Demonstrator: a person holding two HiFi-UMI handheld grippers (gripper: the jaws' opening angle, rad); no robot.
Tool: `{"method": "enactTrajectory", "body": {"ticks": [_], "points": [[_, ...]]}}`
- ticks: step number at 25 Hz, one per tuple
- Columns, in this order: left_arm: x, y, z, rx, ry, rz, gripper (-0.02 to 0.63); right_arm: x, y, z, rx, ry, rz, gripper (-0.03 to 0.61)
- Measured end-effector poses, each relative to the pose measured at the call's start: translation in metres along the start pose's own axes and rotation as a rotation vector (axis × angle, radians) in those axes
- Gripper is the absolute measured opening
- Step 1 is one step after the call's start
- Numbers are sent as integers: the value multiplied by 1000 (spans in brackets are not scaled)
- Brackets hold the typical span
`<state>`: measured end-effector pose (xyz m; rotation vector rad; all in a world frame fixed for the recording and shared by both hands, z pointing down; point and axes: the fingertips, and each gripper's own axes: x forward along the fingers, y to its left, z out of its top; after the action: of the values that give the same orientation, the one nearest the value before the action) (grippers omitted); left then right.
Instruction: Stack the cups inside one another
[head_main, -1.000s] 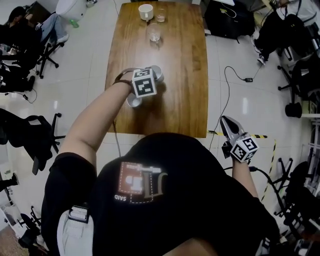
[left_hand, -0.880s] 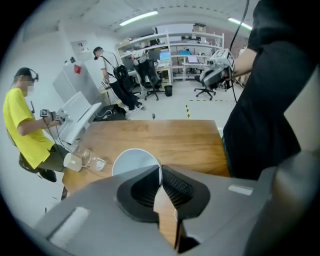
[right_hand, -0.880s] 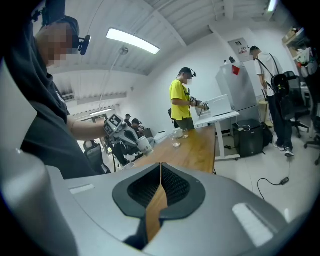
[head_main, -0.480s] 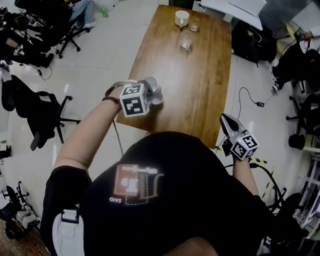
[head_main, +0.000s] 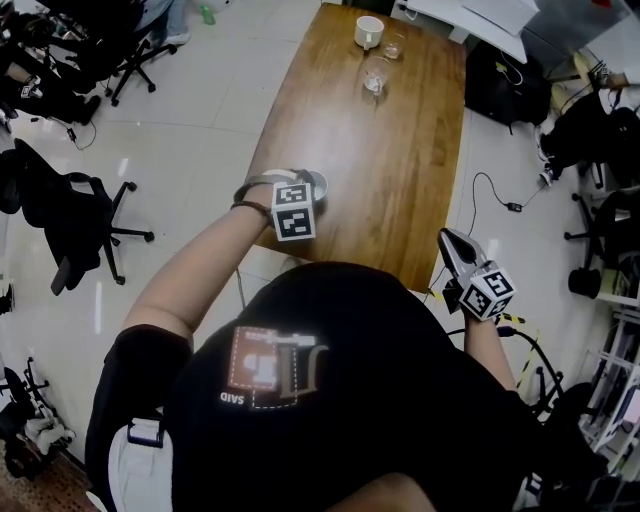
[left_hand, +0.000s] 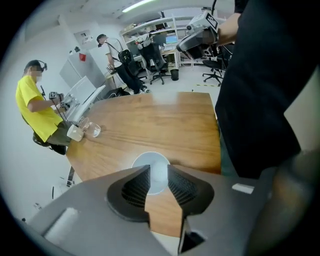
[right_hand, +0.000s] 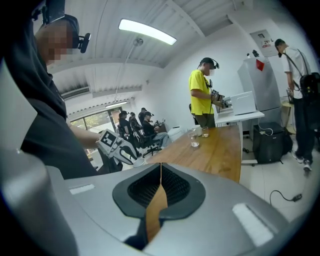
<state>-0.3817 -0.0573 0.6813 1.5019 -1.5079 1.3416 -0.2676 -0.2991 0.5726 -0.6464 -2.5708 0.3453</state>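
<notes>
A pale grey cup (head_main: 317, 184) stands on the wooden table (head_main: 400, 150) near its front left corner. My left gripper (head_main: 306, 192) points steeply down over it. In the left gripper view the cup's (left_hand: 149, 171) round rim shows from above just beyond the jaws of the left gripper (left_hand: 159, 172); they are opening, with a gap between the pads, which do not press on it. My right gripper (head_main: 446, 238) hangs off the table's right side, shut and empty (right_hand: 160, 167). A white cup (head_main: 369, 30) and two glasses (head_main: 377, 74) stand at the far end.
Office chairs (head_main: 75, 215) stand on the floor to the left. A cable (head_main: 490, 195) and dark bags (head_main: 505, 85) lie to the right of the table. A person in a yellow shirt (right_hand: 201, 97) stands by the table's far end.
My left hand has shifted along the table's near edge. Two cup rims showed beside its cube before; now a single one shows. The right gripper has kept its place beside my body.
</notes>
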Motion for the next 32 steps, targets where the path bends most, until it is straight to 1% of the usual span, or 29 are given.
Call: {"method": "enactTrajectory", "body": {"ticks": [1,3,5,6,7,9,11,12,13,15,16,18,20,22,24,28,32], "points": [[1,1,3,-14,-14,-1,102,-1,-1,-1,3,0,-5,20],[-6,5,10,-52,-59,12,121,-3,-1,-3,7,-1,-8,20],[-28,20,18,-128,-151,58,121,-2,1,1,3,-12,-4,20],[-46,30,22,-191,-224,88,121,-2,2,5,-3,-21,0,20],[-67,42,25,-272,-320,119,121,-1,4,11,-10,-33,3,20],[-119,69,26,-472,-566,181,120,-1,5,27,-27,-63,8,20],[-166,90,16,-685,-817,227,114,-3,6,45,-42,-102,12,20],[-182,95,7,-777,-919,242,99,-4,6,53,-47,-122,13,20],[-192,97,-2,-856,-999,250,76,-5,6,60,-51,-142,14,18],[-195,91,-19,-972,-1102,251,27,-6,7,70,-60,-167,20,16],[-191,85,-26,-1017,-1133,247,14,-6,8,72,-65,-169,25,15],[-175,71,-37,-1091,-1159,235,3,-2,10,69,-66,-161,36,15],[-158,56,-43,-1143,-1153,218,3,3,11,62,-55,-149,46,15],[-147,47,-44,-1175,-1147,200,3,8,11,55,-36,-143,55,14],[-143,45,-41,-1175,-1144,189,3,13,12,51,-11,-141,64,14],[-150,50,-34,-1133,-1148,192,3,17,10,50,49,-164,75,14],[-156,54,-28,-1109,-1158,199,3,16,8,51,45,-159,73,14]]}}
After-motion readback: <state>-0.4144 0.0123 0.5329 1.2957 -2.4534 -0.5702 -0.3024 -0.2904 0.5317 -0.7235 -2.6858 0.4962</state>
